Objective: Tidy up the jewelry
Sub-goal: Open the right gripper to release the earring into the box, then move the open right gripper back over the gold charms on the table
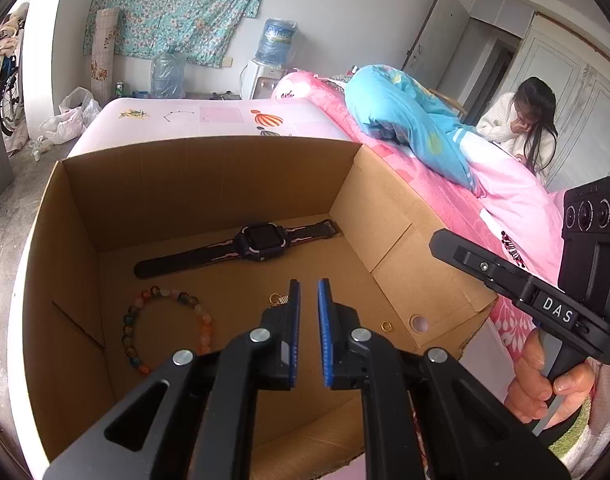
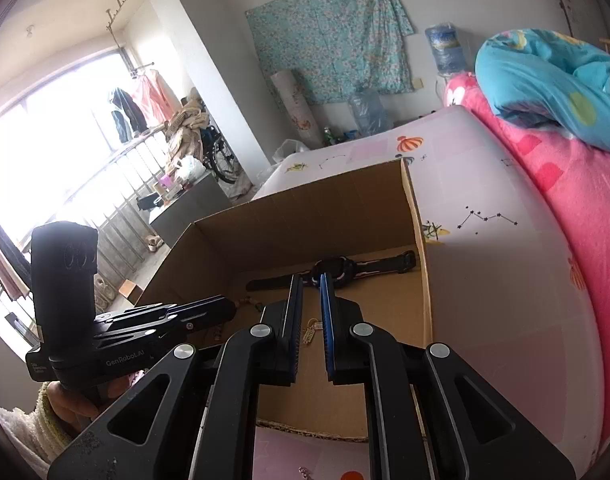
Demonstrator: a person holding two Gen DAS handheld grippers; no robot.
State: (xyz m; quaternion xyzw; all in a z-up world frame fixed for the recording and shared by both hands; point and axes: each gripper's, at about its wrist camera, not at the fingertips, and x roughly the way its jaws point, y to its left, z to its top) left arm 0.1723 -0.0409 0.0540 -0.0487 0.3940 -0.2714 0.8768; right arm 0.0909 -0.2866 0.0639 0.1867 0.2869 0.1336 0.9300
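Note:
An open cardboard box [image 1: 209,148] stands on the bed. On its floor lie a black watch [image 1: 261,242], a bead bracelet [image 1: 125,320], a small gold ring [image 1: 386,325] and a gold pendant [image 1: 279,299]. My left gripper [image 1: 309,292] hangs inside the box just right of the pendant, its blue pads a narrow gap apart with nothing between them. My right gripper [image 1: 437,240] reaches over the box's right flap. In the right wrist view, the right gripper [image 2: 311,284] is also slightly open and empty. The pendant [image 2: 308,334] shows through its gap, with the watch [image 2: 337,266] beyond.
The box sits on a pale pink sheet [image 2: 485,280]. A pink quilt [image 1: 445,184] and a blue blanket [image 1: 401,112] are piled to the right. A person [image 1: 521,120] sits at the far right. Water bottles [image 1: 167,72] stand by the back wall. A small trinket [image 2: 303,470] lies before the box.

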